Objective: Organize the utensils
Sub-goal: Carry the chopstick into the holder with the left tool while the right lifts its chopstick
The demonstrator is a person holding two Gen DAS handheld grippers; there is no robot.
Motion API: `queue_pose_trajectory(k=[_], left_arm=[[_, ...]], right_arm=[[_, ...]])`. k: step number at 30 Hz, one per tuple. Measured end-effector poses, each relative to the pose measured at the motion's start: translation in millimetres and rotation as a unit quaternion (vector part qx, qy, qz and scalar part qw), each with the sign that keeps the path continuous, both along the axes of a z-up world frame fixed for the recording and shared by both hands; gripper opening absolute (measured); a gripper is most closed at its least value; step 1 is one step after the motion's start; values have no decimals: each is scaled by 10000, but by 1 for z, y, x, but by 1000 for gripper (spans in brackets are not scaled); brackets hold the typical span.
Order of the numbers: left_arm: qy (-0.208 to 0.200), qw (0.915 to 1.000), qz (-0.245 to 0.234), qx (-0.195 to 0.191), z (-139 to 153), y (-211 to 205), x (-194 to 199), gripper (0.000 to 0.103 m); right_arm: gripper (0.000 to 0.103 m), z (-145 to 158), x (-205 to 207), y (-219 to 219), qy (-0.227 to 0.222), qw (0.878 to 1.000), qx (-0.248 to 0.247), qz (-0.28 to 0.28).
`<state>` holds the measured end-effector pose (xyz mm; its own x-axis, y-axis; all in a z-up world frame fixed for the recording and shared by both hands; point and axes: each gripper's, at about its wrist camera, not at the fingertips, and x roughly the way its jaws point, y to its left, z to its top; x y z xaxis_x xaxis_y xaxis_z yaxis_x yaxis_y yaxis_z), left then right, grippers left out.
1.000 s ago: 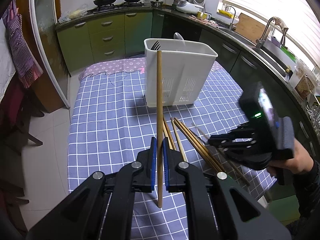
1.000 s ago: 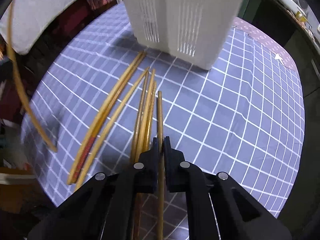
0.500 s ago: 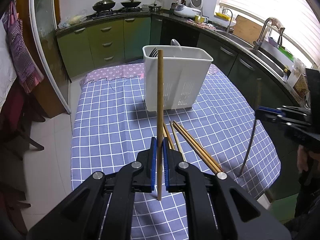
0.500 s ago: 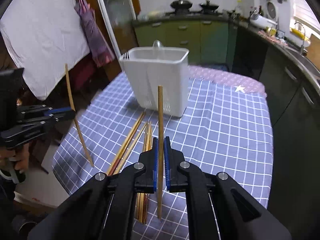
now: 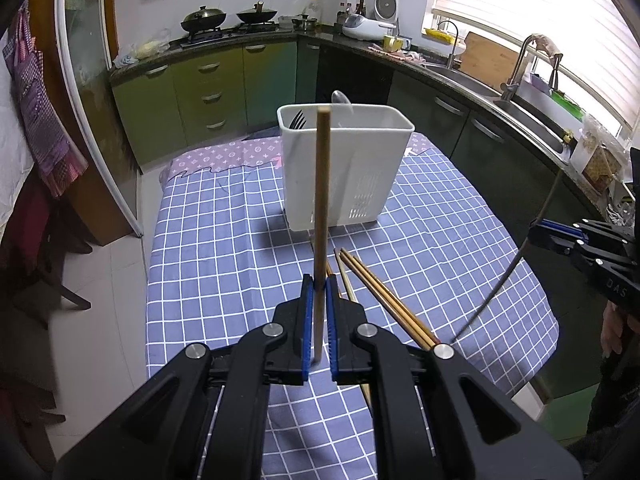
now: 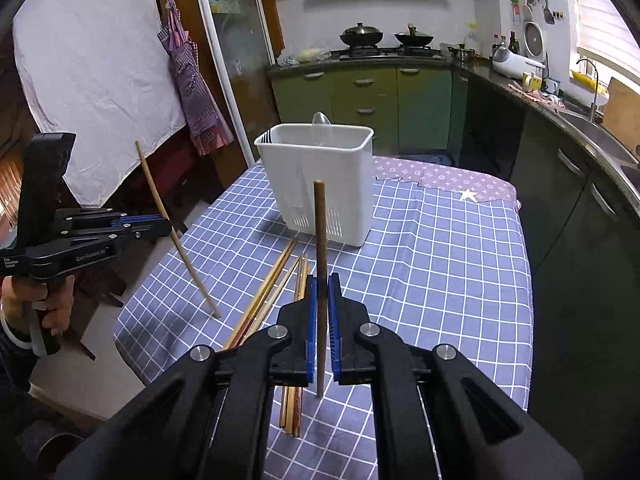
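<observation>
left gripper (image 5: 317,300) clenched on one chopstick (image 5: 321,216), right gripper (image 6: 322,300) on another chopstick (image 6: 320,248); loose chopsticks (image 6: 272,292) lie below them, white holder (image 6: 320,184) beyond on the counter (image 6: 440,264).

A blue checked tablecloth (image 5: 224,248) covers the table at the centre of the frame, with a purple patterned cloth (image 5: 224,158) at its far end. Green cabinets (image 5: 208,92) line the back wall, two dark woks (image 5: 202,14) sitting on the stove at upper centre. A purple checked apron (image 6: 188,76) hangs at upper left beside a white sheet (image 6: 88,80). A steel faucet (image 5: 520,64) stands below the window blinds at upper right.
</observation>
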<state>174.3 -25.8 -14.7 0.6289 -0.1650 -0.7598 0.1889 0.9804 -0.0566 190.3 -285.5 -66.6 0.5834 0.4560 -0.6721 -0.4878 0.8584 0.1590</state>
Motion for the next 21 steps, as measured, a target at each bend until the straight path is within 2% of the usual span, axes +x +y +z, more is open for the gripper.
queue_pose_trajectory(k=[9, 16, 21], left_arm=[[-41, 9999, -80, -53, 12, -5, 9, 6], [-243, 9995, -195, -33, 36, -12, 14, 6], [-221, 9992, -318, -140, 53, -15, 21, 6]], right_arm=[[6, 6, -3, -1, -70, 10000, 46, 6], [6, 3, -2, 0, -8, 10000, 38, 36], [6, 1, -2, -1, 24, 10000, 31, 55]])
